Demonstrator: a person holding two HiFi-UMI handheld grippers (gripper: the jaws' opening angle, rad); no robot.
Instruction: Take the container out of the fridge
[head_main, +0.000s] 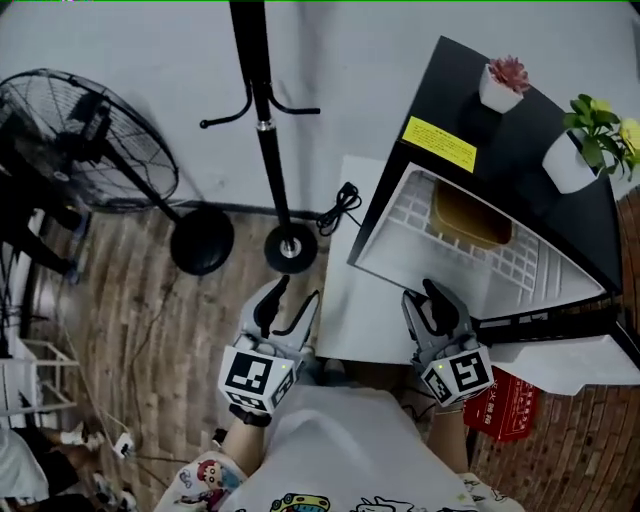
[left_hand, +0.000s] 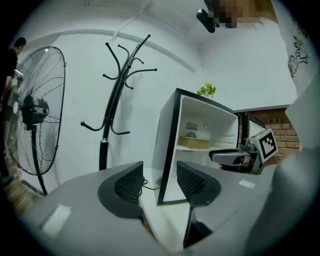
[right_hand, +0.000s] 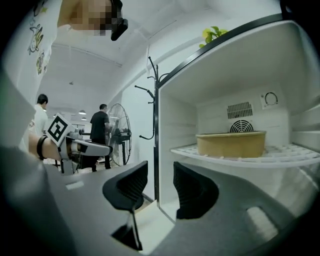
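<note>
A small black fridge (head_main: 500, 150) stands open and shows its white inside. A tan, shallow container (head_main: 470, 215) rests on its white wire shelf (head_main: 520, 262). My right gripper (head_main: 427, 297) is open just in front of the fridge's opening. In the right gripper view, the container (right_hand: 230, 144) lies ahead and to the right of the empty jaws (right_hand: 160, 184). My left gripper (head_main: 292, 295) hangs open to the left of the fridge, holding nothing. From the left gripper view, its jaws (left_hand: 159, 182) face the fridge's front edge, with the container (left_hand: 195, 142) farther inside.
Two potted plants (head_main: 505, 85) (head_main: 590, 145) stand on the fridge top. The open fridge door (head_main: 560, 345) juts out at the right, with a red box (head_main: 500, 405) below it. A coat stand (head_main: 265, 120), a floor fan (head_main: 90, 140) and a cable (head_main: 340, 210) are to the left.
</note>
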